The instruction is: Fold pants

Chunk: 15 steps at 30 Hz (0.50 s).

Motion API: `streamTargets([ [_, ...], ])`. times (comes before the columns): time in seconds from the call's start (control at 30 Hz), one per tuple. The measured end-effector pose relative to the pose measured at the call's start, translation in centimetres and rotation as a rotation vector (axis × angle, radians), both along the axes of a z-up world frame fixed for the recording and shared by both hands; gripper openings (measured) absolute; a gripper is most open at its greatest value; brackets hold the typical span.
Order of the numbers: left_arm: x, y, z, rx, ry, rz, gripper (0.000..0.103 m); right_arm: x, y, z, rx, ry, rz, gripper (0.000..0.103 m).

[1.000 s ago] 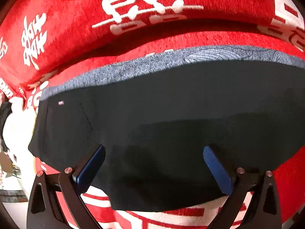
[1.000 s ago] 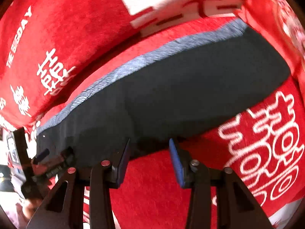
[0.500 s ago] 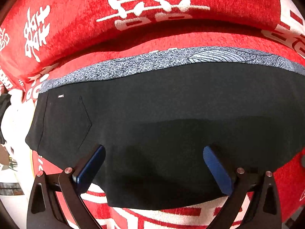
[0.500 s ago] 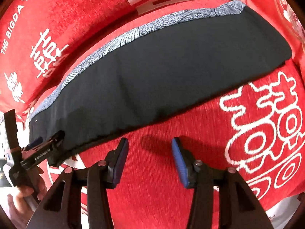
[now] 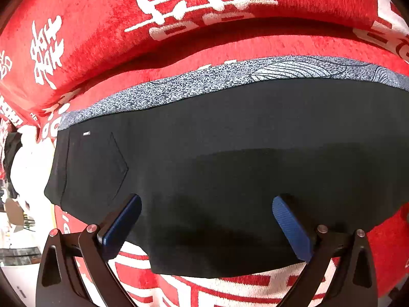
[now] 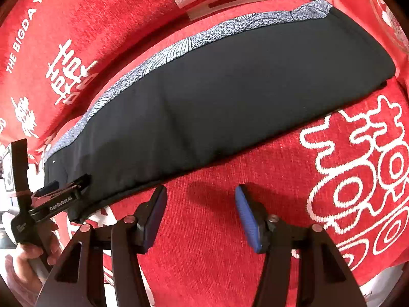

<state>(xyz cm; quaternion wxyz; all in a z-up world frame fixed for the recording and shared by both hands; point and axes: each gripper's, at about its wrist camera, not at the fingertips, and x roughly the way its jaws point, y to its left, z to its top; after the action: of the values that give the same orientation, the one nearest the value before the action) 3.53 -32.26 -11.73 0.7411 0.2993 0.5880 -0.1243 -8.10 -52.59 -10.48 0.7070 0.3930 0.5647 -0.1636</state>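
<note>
The black fabric pants (image 5: 230,168) lie flat as a long folded band across the red plush cover with white woven characters (image 5: 107,38), and from my seat the waistband end with its stitched back pocket sits toward the left of the left wrist view. A grey-blue patterned cloth strip (image 5: 230,76) runs along the far edge of the pants, touching them — whether it is a separate cloth or a lining I cannot tell.

My left gripper (image 5: 207,215) hovers over the near part of the pants, fingers spread wide, blue pads (image 5: 122,220) clear of any fold (nothing between them but flat cloth below). In the right wrist view that same tool appears at the lower left, its tip at the pants' corner, with a bare hand (image 6: 28,258) wrapped around its handle.

My right gripper (image 6: 202,215) is held over the bare red cover just beside the near hem of the pants — jaws parted, gripping nothing, its shadow falling on the plush between the pads. The pants stretch away diagonally up to the right from there.
</note>
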Motion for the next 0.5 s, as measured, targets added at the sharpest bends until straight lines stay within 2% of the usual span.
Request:
streamTargets([
  [0.5, -0.3, -1.5, 0.1, 0.077, 0.007, -0.044, 0.103, -0.1, 0.0, 0.0, 0.018, -0.022, -0.005, 0.065],
])
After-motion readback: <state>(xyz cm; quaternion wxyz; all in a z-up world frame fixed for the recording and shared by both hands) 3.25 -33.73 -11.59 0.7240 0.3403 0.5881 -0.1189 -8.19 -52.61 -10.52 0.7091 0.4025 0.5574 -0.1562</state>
